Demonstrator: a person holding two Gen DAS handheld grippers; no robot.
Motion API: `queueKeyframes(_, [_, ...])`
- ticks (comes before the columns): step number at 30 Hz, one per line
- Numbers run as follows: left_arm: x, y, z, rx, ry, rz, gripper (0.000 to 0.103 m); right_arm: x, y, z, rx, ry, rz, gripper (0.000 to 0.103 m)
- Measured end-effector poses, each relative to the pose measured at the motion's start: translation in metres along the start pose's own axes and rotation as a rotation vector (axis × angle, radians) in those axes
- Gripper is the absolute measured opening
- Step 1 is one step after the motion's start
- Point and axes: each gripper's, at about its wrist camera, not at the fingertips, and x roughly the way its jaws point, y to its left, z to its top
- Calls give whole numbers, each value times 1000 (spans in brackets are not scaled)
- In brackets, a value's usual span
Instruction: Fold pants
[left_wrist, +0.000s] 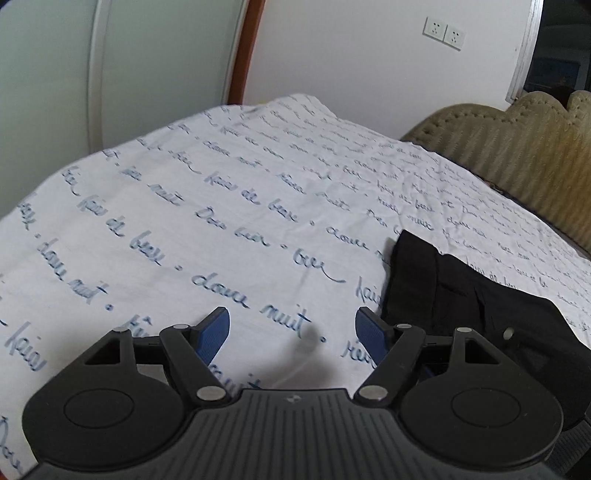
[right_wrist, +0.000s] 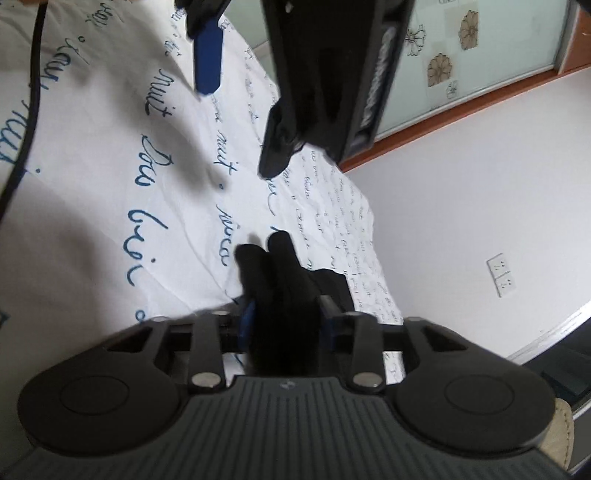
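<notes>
Two grippers over bed. Right gripper (right_wrist: 284, 325) clamped on bunched black pants (right_wrist: 280, 280), fabric filling gap between blue pads. Left gripper (left_wrist: 291, 328) spread wide, empty, pants (left_wrist: 461, 295) just beside its right finger. Script-printed sheet (left_wrist: 221, 206) stretches bare leftward; beyond, sheet's far edge, beige headboard (left_wrist: 517, 155), white wall (left_wrist: 351, 55).

Bedsheet (left_wrist: 221, 192) bears blue cursive script: "douce nuit", "de beaux"
</notes>
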Motion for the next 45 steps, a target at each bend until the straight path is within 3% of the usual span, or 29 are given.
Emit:
queueKeyframes(4, [-6, 2, 4, 4, -33, 32, 75, 3, -16, 1, 120, -23, 37, 15])
queueKeyframes(8, [-8, -5, 7, 23, -59, 54, 75, -5, -73, 2, 475, -53, 169, 15])
queueKeyframes(10, [-8, -14, 8, 44, -65, 61, 75, 0, -79, 1, 512, -39, 190, 16])
queueKeyframes(13, [-11, -30, 9, 85, -71, 50, 75, 14, -57, -4, 479, 34, 277, 35])
queueKeyframes(15, [-16, -42, 8, 122, -94, 48, 75, -4, -56, -7, 479, 5, 230, 44])
queueKeyframes(18, [-20, -70, 8, 207, -101, -3, 76, -54, -83, -32, 637, -90, 267, 59])
queueKeyframes(21, [-24, -112, 0, 310, -95, -86, 78, -95, -107, -80, 770, -56, 151, 61])
queueKeyframes(25, [-27, -184, -22, 474, -66, -253, 79, -132, -121, -173, 910, 223, -124, 61])
queueKeyframes(29, [-28, -258, -54, 614, -45, -387, 79, -171, -141, -260, 1145, 393, -263, 62])
queueKeyframes(31, [-23, -291, -72, 671, -41, -410, 79, -186, -145, -290, 1215, 411, -295, 75])
queueKeyframes(33, [-13, -315, -91, 730, 7, -431, 80, -190, -141, -314, 1269, 447, -280, 75])
queueKeyframes(35, [-3, -327, -111, 783, 121, -443, 80, -195, -132, -329, 1290, 497, -242, 73])
queueKeyframes(37, [-7, -327, -128, 815, 170, -506, 80, -211, -122, -337, 1282, 509, -177, 71])
queueKeyframes(39, [-19, -328, -137, 854, 128, -496, 80, -229, -115, -339, 1273, 501, -167, 68])
queueKeyframes(41, [-26, -336, -135, 860, 70, -485, 80, -251, -119, -345, 1332, 447, -225, 68])
queueKeyframes(43, [-25, -348, -125, 805, 46, -487, 80, -261, -129, -352, 1378, 399, -301, 69])
queueKeyframes(45, [-20, -358, -116, 738, 27, -495, 80, -256, -133, -361, 1375, 410, -348, 69])
